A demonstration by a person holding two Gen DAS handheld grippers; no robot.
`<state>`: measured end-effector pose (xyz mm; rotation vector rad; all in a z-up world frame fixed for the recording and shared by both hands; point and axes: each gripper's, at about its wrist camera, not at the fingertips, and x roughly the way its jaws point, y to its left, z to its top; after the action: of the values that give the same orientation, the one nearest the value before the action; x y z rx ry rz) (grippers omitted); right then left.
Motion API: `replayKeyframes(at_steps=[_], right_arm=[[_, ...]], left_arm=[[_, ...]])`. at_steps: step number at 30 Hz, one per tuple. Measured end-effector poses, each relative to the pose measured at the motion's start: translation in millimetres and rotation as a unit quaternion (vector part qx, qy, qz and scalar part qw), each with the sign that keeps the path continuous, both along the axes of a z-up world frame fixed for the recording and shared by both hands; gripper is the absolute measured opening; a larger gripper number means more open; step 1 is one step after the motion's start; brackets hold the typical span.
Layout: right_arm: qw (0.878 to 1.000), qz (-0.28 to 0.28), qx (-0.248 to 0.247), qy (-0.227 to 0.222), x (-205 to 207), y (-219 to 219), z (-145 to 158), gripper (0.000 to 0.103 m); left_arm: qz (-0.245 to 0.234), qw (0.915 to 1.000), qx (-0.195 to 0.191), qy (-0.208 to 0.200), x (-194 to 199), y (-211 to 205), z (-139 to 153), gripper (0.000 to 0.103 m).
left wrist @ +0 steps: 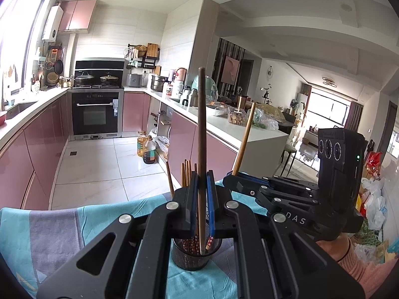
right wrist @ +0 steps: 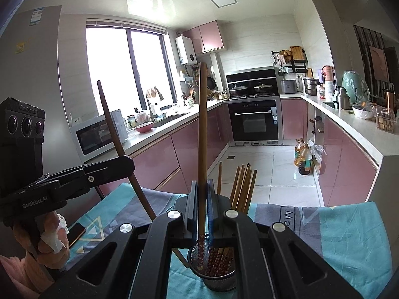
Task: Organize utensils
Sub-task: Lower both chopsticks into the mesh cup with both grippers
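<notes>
A dark mesh cup [left wrist: 194,255] stands on the teal and grey cloth and holds several chopsticks [left wrist: 187,172]. It also shows in the right wrist view [right wrist: 219,274]. My left gripper [left wrist: 202,199] is shut on a dark brown chopstick [left wrist: 201,129], held upright with its lower end inside the cup. My right gripper [right wrist: 202,199] is shut on a lighter wooden chopstick [right wrist: 202,124], its flower-patterned end in the cup. The right gripper [left wrist: 237,174] shows at the right of the left wrist view; the left gripper [right wrist: 124,160] shows at the left of the right wrist view.
A teal and grey cloth [right wrist: 349,236] covers the table. A phone [right wrist: 76,233] lies on it at the left. Pink kitchen cabinets [left wrist: 42,147], an oven [left wrist: 96,114] and oil bottles [left wrist: 147,148] on the floor lie beyond the table's far edge.
</notes>
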<state>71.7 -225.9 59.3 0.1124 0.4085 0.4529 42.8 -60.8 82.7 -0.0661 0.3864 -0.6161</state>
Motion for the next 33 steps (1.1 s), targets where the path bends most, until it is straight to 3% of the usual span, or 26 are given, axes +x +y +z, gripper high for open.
replayKeyframes(at_steps=[33], right_arm=[[0.999, -0.024, -0.024, 0.037, 21, 12, -33, 0.006]], left_arm=[[0.002, 0.9983, 0.019, 0.055, 28, -20, -15, 0.008]])
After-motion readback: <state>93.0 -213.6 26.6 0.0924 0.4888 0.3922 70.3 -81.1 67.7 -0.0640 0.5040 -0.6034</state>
